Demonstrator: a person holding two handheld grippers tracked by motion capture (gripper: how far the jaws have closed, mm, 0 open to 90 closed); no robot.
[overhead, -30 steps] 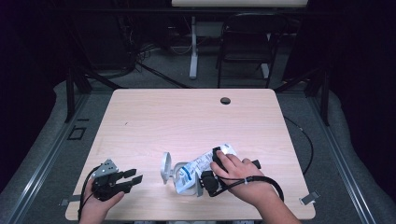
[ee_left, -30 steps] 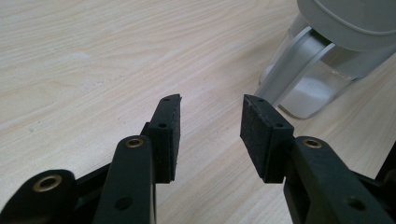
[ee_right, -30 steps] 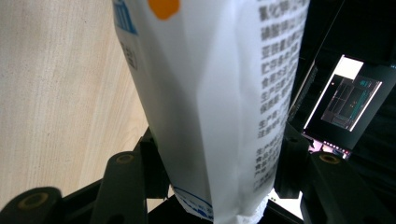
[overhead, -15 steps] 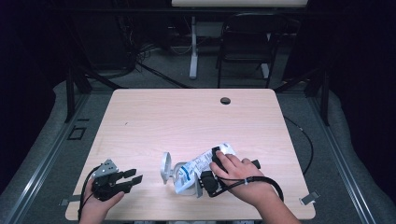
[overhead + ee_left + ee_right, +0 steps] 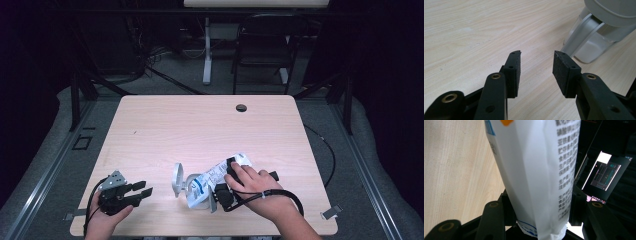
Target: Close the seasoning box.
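A white bag with blue print [image 5: 212, 176] lies tilted at the table's front, its lower end by a clear container with a grey lid [image 5: 180, 181]. My right gripper [image 5: 223, 178] is shut on the bag under a person's hand. In the right gripper view the bag [image 5: 534, 170] stands between both pads of the right gripper [image 5: 541, 206], pinched at its crimped end. My left gripper [image 5: 145, 187] rests at the front left corner, open and holding nothing. In the left gripper view the left gripper [image 5: 536, 56] points at the container [image 5: 594, 45] a short way off.
The light wooden table [image 5: 200, 125] has a small dark cable hole [image 5: 241, 107] near its far edge. A dark chair [image 5: 262, 50] and a white stand leg [image 5: 206, 50] are behind it. A lit screen [image 5: 604, 175] appears in the right gripper view.
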